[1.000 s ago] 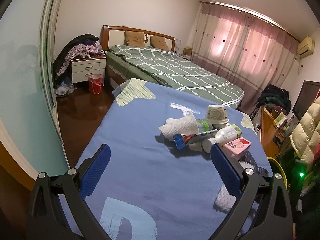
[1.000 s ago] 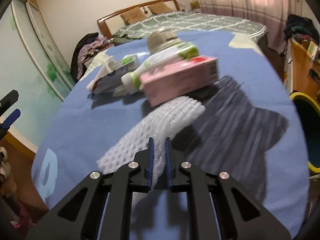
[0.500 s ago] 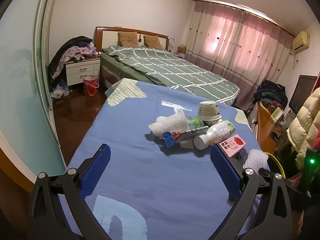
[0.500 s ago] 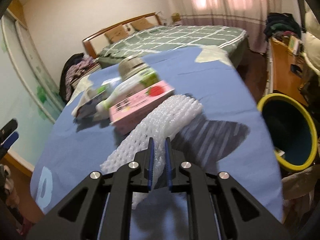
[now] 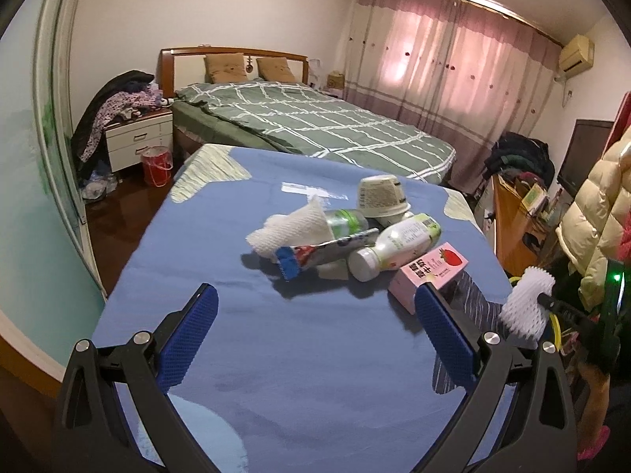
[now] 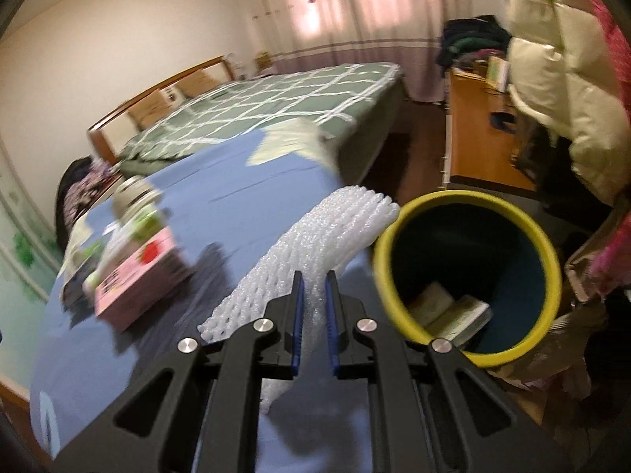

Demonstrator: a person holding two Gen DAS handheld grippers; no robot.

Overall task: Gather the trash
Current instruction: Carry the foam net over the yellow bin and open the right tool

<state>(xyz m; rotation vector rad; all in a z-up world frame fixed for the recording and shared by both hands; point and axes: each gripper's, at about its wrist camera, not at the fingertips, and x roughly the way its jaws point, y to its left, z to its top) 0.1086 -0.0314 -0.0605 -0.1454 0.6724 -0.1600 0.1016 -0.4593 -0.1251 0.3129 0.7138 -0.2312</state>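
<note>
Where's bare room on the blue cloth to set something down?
Free: the near stretch of the blue cloth between the open left gripper and the trash pile, and the left strip beside the white foam net. Crowded: centre-right, where toothpaste tube, bottle, cup and pink carton cluster.

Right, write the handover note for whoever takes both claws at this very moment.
Right claw: shut on the white foam net, held up beside the yellow-rimmed bin.
Left claw: open, empty, above the blue cloth.
On the cloth: pink carton, white bottle, clear bottle, tube, second foam net, upturned cup, clear wrapper.
Done: some packets lie in the bin.
Left: drop the net in, then clear the pile.
</note>
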